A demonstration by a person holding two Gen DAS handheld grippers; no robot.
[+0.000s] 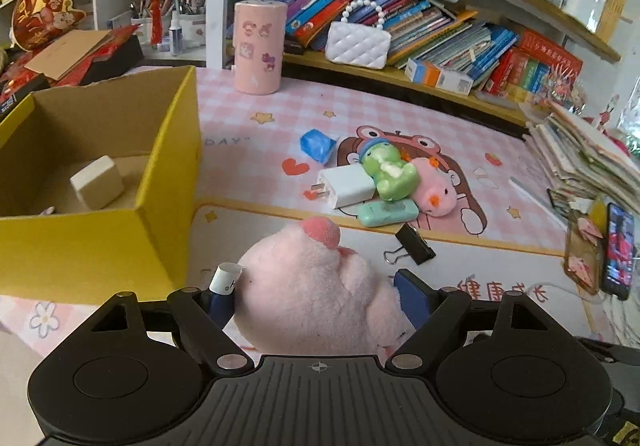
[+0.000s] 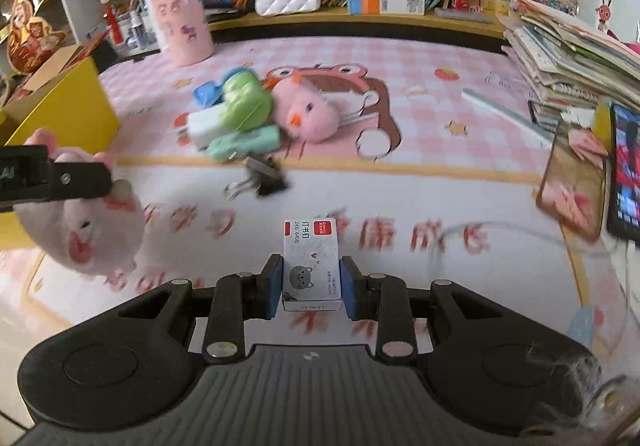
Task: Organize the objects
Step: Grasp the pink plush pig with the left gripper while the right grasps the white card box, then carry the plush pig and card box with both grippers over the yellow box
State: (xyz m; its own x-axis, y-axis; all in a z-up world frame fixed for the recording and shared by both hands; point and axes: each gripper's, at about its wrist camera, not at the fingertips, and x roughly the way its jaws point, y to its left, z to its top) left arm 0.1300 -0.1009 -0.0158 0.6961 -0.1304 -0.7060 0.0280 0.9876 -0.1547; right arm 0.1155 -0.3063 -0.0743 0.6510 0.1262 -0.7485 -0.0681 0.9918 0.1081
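Observation:
My left gripper (image 1: 316, 286) is shut on a pink plush pig (image 1: 308, 286) and holds it above the mat, just right of the yellow cardboard box (image 1: 92, 246). A white block (image 1: 97, 182) lies inside the box. In the right wrist view the pig (image 2: 84, 234) hangs at the left under the left gripper's finger. My right gripper (image 2: 311, 282) is shut on a small white staple box (image 2: 312, 266) with a cat picture, held above the mat. A pile on the mat holds a green frog toy (image 1: 386, 170), pink chick plush (image 1: 434, 194), white charger (image 1: 346, 186), mint case (image 1: 386, 212) and blue packet (image 1: 317, 144).
A black binder clip (image 1: 412, 250) lies in front of the pile. A pink cylinder (image 1: 259, 46) and a white quilted purse (image 1: 357, 42) stand at the back by the bookshelf. A paper stack (image 1: 588, 154) and a phone (image 1: 620, 250) sit at the right.

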